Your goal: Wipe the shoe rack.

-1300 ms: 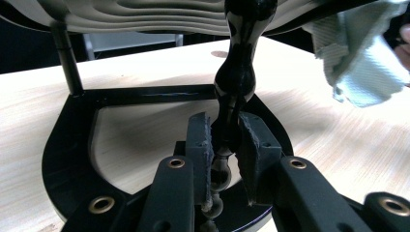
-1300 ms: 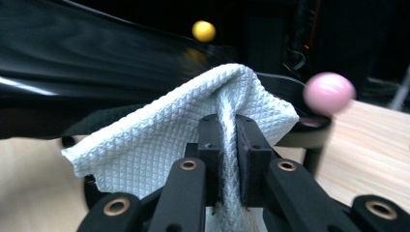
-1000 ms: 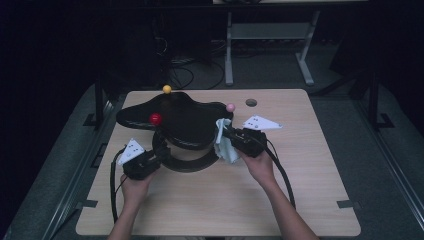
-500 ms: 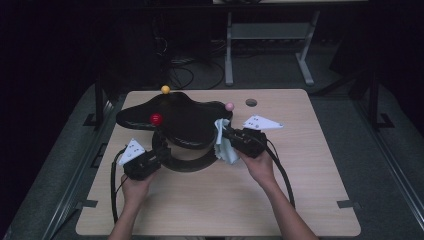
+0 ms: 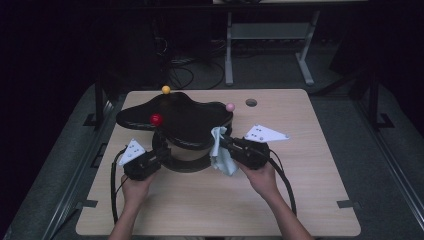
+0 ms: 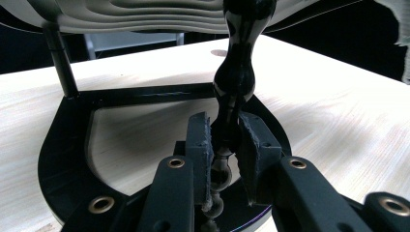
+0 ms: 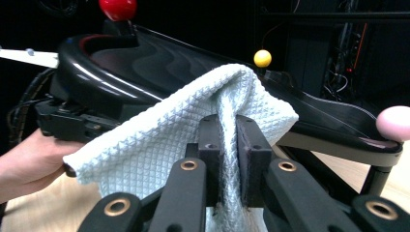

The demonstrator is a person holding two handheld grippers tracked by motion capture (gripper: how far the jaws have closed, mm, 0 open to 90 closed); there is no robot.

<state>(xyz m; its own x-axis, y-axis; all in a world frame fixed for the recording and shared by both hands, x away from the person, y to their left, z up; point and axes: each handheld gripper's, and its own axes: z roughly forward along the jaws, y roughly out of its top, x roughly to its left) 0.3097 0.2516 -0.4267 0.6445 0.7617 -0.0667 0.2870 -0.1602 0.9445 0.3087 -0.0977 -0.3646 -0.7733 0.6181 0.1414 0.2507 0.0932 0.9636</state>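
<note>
A glossy black stand with a wavy three-lobed top [image 5: 185,120] rests on a ring base [image 5: 185,165] on the wooden table. Its lobes carry a red ball [image 5: 156,119], a yellow ball [image 5: 166,90] and a pink ball [image 5: 230,107]. My left gripper [image 5: 162,149] is shut on the stand's turned black post [image 6: 235,82], low down near the base [image 6: 67,159]. My right gripper [image 5: 222,142] is shut on a pale waffle-weave cloth [image 7: 159,140], which drapes against the near right rim of the black top [image 7: 159,53]. The cloth [image 5: 220,152] hangs down below the jaws.
A round cable hole [image 5: 251,102] lies in the table behind the pink ball. The table's right half [image 5: 310,170] is bare wood. A white desk frame [image 5: 270,45] and cables stand on the dark floor beyond the far edge.
My right gripper has shifted a little to the left and nearer along the top's rim, taking the cloth with it. The left gripper has stayed on the post.
</note>
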